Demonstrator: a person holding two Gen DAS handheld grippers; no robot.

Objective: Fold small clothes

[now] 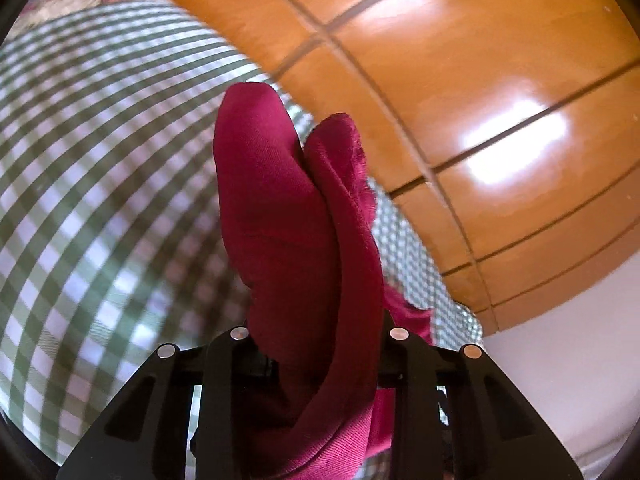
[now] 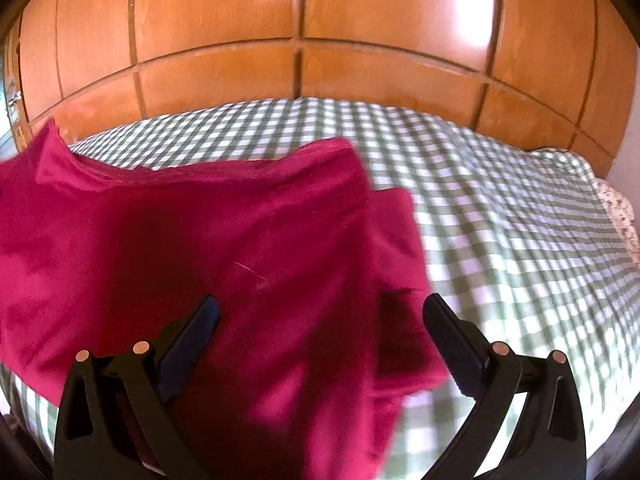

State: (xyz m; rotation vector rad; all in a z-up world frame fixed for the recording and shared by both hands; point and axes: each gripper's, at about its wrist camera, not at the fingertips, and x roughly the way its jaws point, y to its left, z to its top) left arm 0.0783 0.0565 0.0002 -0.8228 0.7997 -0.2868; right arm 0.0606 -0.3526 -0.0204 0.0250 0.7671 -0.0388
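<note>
The red garment (image 2: pixel 208 264) lies spread on the checked bed (image 2: pixel 500 216), one end bunched and lifted. The left tongs (image 1: pixel 316 344) are narrow and clamped on that bunched edge, folds of cloth standing up between the jaws. The right tongs (image 2: pixel 320 320) stand wide over the flat part, gripping nothing. The cloth looks light, thin and limp; it will likely sag and crease wherever it is unsupported, and slide little on the bedcover. A hem or corner probably gives the surest hold, pinching both layers together so the fold travels evenly.
</note>
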